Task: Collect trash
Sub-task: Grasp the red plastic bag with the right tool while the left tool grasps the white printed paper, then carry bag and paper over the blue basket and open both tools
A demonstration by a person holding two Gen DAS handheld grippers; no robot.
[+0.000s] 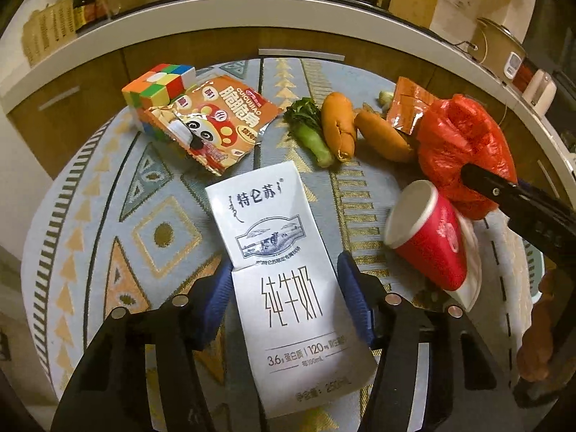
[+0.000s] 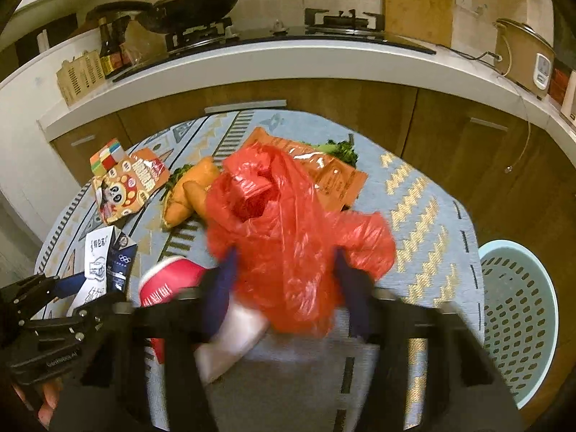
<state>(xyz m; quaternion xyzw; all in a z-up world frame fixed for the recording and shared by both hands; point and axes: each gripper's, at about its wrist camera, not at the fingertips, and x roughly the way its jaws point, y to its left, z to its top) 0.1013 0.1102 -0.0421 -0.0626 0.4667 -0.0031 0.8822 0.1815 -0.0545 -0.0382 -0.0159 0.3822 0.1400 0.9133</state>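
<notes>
Two tongs are at work over my patterned blue-grey tablecloth (image 1: 108,216). Low in the left wrist view, my left gripper (image 1: 286,288) has its blue pads against both sides of a white rectangular milk carton (image 1: 277,252), half-wide. At lower centre of the right wrist view, my right gripper (image 2: 286,288) is pinched on a crumpled red plastic bag (image 2: 288,223), with a red paper cup (image 2: 169,284) lying just left of it. A pale blue perforated plastic basket (image 2: 518,316) sits at the right edge. Farther up lie orange carrots (image 1: 338,126), a green vegetable stalk (image 1: 309,129), an orange snack wrapper (image 1: 216,122) and a colourful puzzle cube (image 1: 158,90).
</notes>
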